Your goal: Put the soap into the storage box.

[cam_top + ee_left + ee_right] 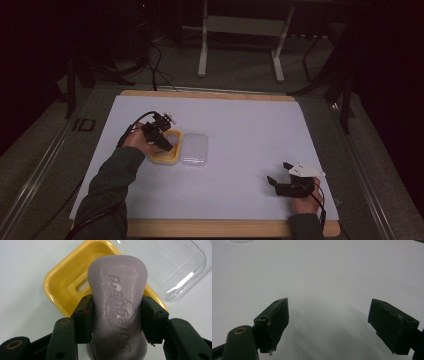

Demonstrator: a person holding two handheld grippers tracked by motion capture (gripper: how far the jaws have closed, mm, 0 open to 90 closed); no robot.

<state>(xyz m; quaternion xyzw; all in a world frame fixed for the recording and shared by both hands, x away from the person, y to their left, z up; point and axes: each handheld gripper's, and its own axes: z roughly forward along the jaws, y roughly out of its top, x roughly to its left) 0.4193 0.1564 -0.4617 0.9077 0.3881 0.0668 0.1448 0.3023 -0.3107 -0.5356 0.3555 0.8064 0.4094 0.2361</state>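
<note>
We see a room in near darkness: a grey floor, the white legs of a frame (240, 45) at 12 o'clock, and loose cables (157, 67) at 11 o'clock. A wooden table (210, 94) fills the middle, with a white sheet (240, 130) laid over most of its top.

On the sheet, at about 9 o'clock from centre, we see a yellow dish (165, 156) with a clear lid (194, 150) lying just beside it on its 3 o'clock side, touching or nearly so.

The left gripper (161, 136) hangs over the dish, held by the left hand (140, 144). In the left gripper view its jaws press on both sides of a purple soap (117, 307), which stands up between them, so the jaws are set narrow at the width of the bar. The soap hangs over the dish (67, 282); we cannot tell whether its far end touches it. The lid (170, 267) sits at 2 o'clock in this view.

The right gripper (280, 174) rests at 4 o'clock on the sheet, held by the right hand (306, 200), well apart from the dish. A white plate (302, 170) tops it. In the right gripper view its jaws stand wide apart with bare sheet (324, 277) between them, holding nothing.

The left gripper view shows raised lettering on the soap face and a slot (82, 285) in the dish floor; the high view is too small to show either. The high view alone gives the room and the spacing of the two hands.
</note>
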